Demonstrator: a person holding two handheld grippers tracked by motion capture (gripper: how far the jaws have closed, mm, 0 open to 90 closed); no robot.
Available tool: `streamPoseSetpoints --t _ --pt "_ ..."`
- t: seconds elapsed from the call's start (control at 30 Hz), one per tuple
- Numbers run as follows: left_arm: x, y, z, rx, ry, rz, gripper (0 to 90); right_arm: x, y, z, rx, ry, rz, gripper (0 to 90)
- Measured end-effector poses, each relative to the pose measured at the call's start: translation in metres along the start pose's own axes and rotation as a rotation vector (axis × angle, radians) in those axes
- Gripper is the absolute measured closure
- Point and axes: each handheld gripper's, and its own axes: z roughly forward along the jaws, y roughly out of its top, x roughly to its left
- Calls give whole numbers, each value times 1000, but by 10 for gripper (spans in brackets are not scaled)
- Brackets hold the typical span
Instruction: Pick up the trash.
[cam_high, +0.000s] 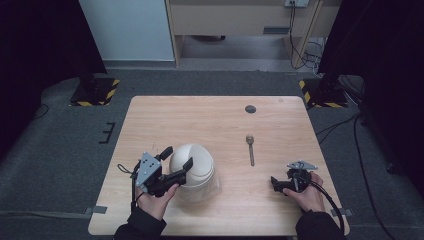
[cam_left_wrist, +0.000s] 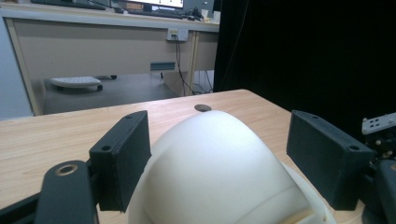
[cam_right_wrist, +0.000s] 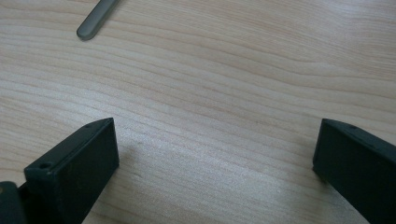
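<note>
Straddling the bowl (cam_high: 192, 171), the left gripper (cam_high: 176, 158) has its 2 jaws spread wide, 1 on each flank of the white dome, and neither pad looks pressed against it yet. The bowl sits upside down on the table (cam_high: 215, 120), near the front edge on the left half, right beside the person's left hand (cam_high: 155, 197). In the left gripper view the dome (cam_left_wrist: 219, 172) rises between the jaws and fills the gap, so the coming move probably needs only a squeeze, not a reach.

The right gripper (cam_high: 286, 180) rests low over bare wood at the front right, jaws also wide and holding nothing. A spoon (cam_high: 250, 148) lies just ahead of it and slightly to its left, long axis running away from the person, bowl end far, handle end near; the handle tip (cam_right_wrist: 95, 21) shows at the top of the right gripper view. That makes the right hand (cam_high: 309, 195) nearer the spoon, the left nearer the bowl.
</note>
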Motion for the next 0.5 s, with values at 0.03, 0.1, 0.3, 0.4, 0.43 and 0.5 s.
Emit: streamPoseSetpoints --t 0.03,0.1,0.3,0.4,0.43,0.5 --pt "-1 -1 1 8 8 5 202 0 0 0 0 0 0 5" --pt "-5 -3 4 19 31 34 180 0 0 0 0 0 0 6" --pt "-6 -6 6 35 61 40 127 0 0 0 0 -1 1 6" --pt "-8 -7 7 33 68 42 121 0 0 0 0 -2 0 6" --pt "-9 -7 6 34 74 45 117 0 0 0 0 -2 1 6" --pt "-9 -7 7 36 78 48 114 0 0 0 0 -2 1 6"
